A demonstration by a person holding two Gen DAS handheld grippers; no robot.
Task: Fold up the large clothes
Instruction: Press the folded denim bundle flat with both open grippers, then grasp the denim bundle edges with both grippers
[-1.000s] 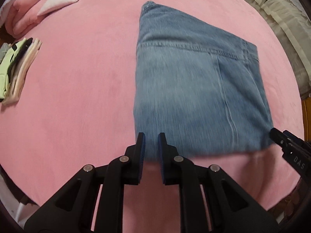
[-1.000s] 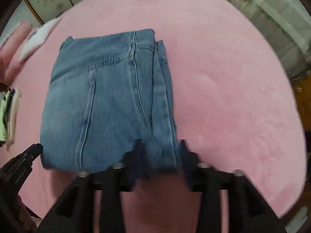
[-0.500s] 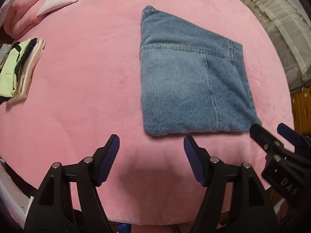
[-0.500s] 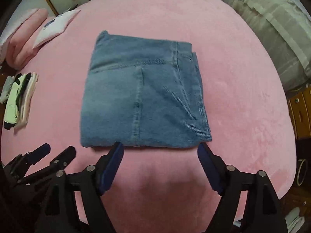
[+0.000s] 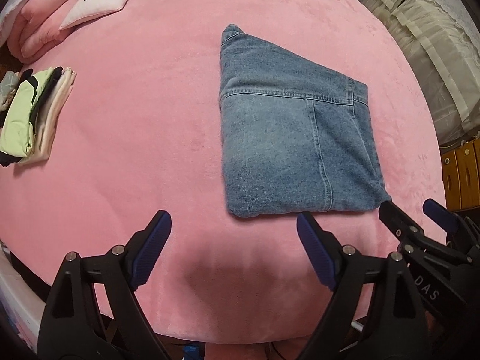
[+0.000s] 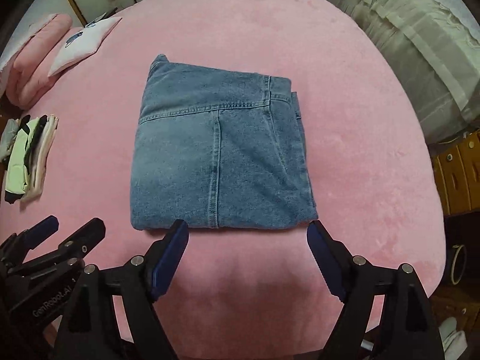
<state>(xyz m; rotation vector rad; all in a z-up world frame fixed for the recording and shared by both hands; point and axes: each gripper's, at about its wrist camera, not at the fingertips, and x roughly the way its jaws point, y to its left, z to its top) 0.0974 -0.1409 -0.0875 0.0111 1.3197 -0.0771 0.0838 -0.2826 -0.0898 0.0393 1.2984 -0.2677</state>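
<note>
Pink bed (image 5: 135, 138) filling nearly all of both views, plush cover smooth. Beige bedding (image 6: 420, 60) beyond its edge toward 2 o'clock, wooden drawers (image 5: 462, 174) at 3 o'clock.

Folded jeans (image 6: 222, 156) flat on the bed at centre in the right wrist view, a rough square, seams up, layered edges along the 3 o'clock side; same jeans (image 5: 297, 138) right of centre in the left wrist view.

Rolled pink blanket (image 5: 36, 30) at 10 o'clock, a white pillow (image 5: 102, 3) touching it. Stack of folded clothes (image 5: 33, 114) at 9 o'clock, well apart from the jeans.

Left tongs (image 5: 234, 240) at 6 o'clock, jaws wide and opening, nothing between them, near edge of the jeans just beyond. Right tongs (image 6: 247, 249) likewise spread apart, empty, tips just short of the jeans' near edge.
</note>
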